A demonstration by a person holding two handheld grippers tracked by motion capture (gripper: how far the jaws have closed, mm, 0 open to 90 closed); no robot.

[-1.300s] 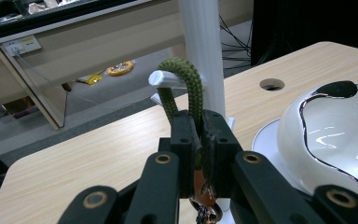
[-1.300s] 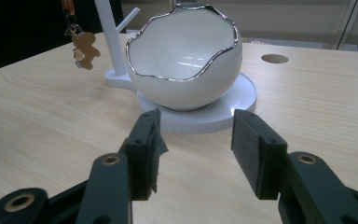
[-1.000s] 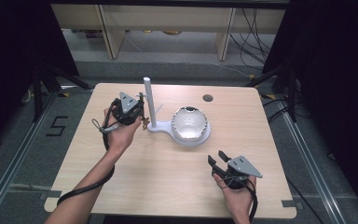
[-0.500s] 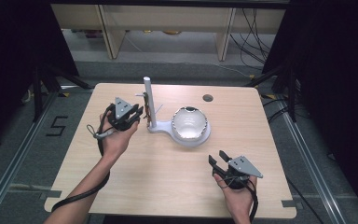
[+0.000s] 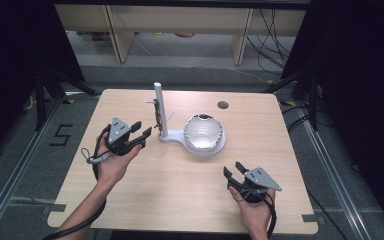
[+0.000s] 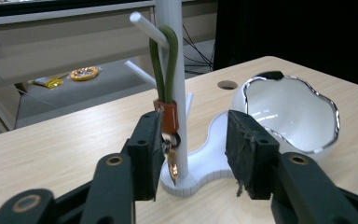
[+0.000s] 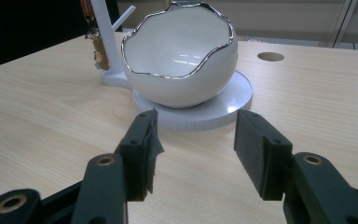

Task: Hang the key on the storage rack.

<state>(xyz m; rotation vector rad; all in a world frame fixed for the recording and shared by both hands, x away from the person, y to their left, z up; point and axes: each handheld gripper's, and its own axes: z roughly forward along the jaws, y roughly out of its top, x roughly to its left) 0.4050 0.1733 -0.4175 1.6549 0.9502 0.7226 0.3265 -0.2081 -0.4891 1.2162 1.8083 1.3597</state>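
I'm looking down on a light wood counter with a round hole near its far edge, upper middle of the high view. Around it there's grey floor, a strip marked with a 5 at left, pale shelving across the top and loose cables upper right; the sides are just black.

The white peg stand sits centre frame, its base joined to a white eggshell-shaped bowl with a silver rim. The green-looped keychain hangs on a peg, orange tag and charm dangling by the post.

My left claw is left of centre, just beside the stand. Its jaws have just been opening, nothing gripped; the keychain hangs just beyond them. My right claw, lower right, is wide open and empty, jaws opening a bit too.
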